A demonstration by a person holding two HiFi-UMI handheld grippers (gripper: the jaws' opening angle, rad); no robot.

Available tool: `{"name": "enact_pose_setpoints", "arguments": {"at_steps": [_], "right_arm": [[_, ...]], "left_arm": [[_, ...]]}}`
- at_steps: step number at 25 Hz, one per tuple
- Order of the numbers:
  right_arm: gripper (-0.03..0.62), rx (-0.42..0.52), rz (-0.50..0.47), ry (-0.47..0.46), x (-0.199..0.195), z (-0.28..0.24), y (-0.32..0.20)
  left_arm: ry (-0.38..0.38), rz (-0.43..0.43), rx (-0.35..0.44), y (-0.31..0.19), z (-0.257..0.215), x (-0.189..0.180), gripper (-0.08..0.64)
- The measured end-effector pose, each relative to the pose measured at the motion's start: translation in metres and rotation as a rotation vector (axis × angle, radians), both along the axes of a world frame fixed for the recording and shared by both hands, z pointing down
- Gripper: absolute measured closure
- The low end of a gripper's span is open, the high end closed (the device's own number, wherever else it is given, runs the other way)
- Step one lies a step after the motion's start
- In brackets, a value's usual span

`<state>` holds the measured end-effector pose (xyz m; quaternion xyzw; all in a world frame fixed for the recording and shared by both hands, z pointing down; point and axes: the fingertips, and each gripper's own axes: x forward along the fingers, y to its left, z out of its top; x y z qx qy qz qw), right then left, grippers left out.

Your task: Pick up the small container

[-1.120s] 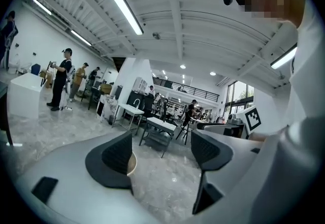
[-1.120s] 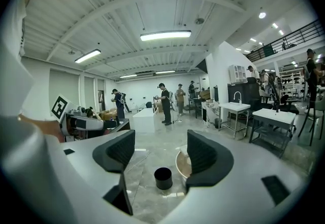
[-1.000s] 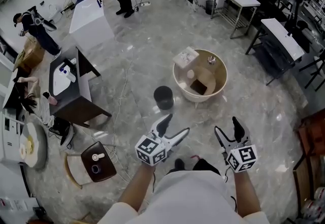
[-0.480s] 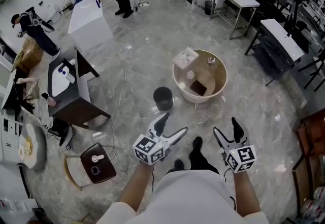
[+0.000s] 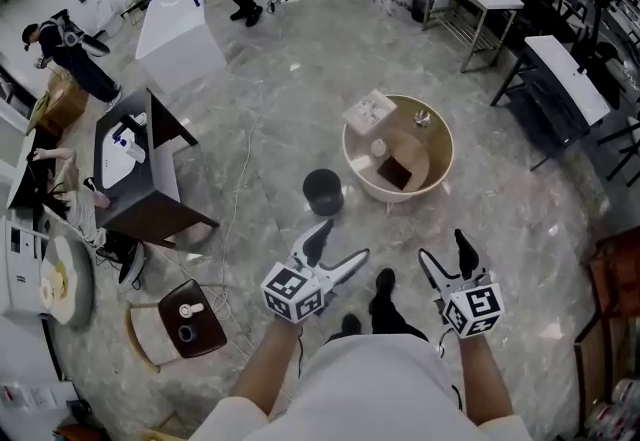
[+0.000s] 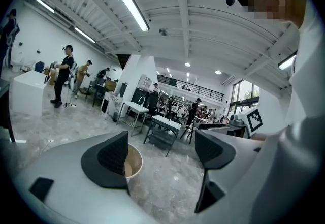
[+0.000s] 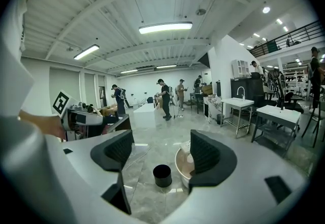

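My left gripper's (image 5: 343,242) jaws have just been opening, empty; my right gripper's (image 5: 444,245) are standing apart too. The small black container (image 5: 322,191) is sitting on the floor beside the round tub (image 5: 400,195), so I'm risking tipping it by nudging its rim.

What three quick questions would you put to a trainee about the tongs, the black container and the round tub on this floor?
1. True or false: the left tongs grip the black container.
2. Where does the black container stand: A inside the round tub, B on the floor beside it, C balanced on its rim?
3. Fill in: the right tongs have their jaws ___.
Key: 1 false, its jaws have just been opening and nothing is between them; 2 B; 3 open, holding nothing.
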<state>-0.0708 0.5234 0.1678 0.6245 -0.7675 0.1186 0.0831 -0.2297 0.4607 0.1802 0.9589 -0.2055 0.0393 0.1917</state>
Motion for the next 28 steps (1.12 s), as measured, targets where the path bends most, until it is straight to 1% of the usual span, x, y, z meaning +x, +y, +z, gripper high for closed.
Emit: {"name": "enact_pose_setpoints", "arguments": {"at_steps": [7, 16, 23, 28], "right_arm": [[0.221, -0.02, -0.025, -0.017, 0.042, 0.008, -0.055], [0.221, -0.045, -0.084, -0.038, 0.098, 0.022, -0.129], [0.222, -0.065, -0.101, -0.056, 0.151, 0.033, -0.171], [0.222, -0.083, -0.124, -0.066, 0.161, 0.039, -0.195]], "left_arm": [[-0.022, -0.023, -0.023, -0.045, 0.007, 0.041, 0.144], [-0.064, -0.068, -0.045, -0.11, 0.017, 0.099, 0.144], [-0.09, -0.104, -0.055, -0.148, 0.023, 0.14, 0.146], [-0.109, -0.113, -0.07, -0.17, 0.028, 0.153, 0.147]]}}
